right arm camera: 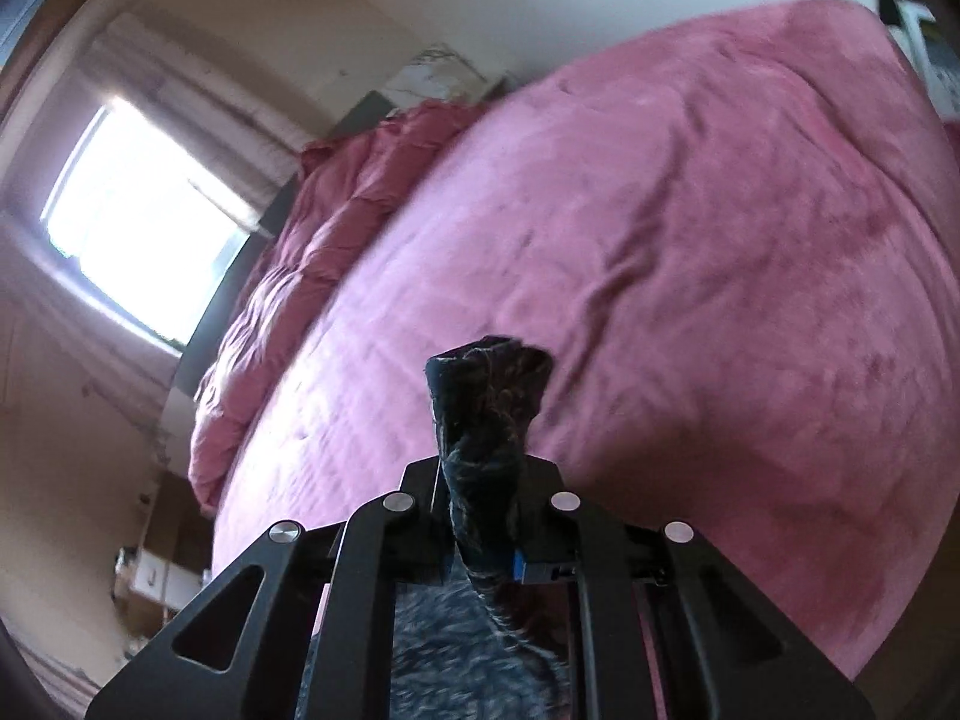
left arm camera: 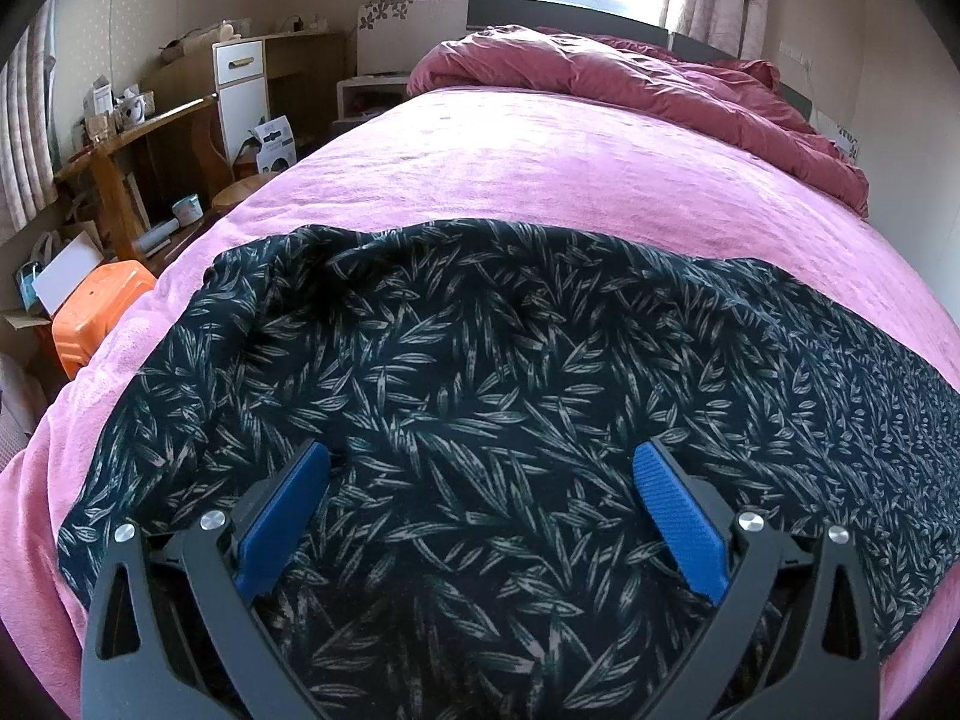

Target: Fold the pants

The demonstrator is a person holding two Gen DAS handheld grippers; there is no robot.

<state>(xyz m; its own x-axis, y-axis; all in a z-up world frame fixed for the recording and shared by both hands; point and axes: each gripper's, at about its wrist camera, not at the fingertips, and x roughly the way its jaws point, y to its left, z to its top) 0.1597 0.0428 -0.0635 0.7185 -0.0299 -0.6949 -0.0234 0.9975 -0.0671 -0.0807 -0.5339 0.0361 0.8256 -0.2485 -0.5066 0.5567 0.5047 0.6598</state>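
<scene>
Right wrist view: thin pinch risks a dropped hem

Right gripper [right arm camera: 483,516] is seen clamped on a bunched end of the pants [right arm camera: 489,402], raised above the pink bedspread [right arm camera: 690,240]. Left gripper [left arm camera: 480,480] is held apart, nothing pinched, pants [left arm camera: 480,330] spread directly beneath. Slippage is judged likely; unpinned cloth may be dragged askew.
</scene>
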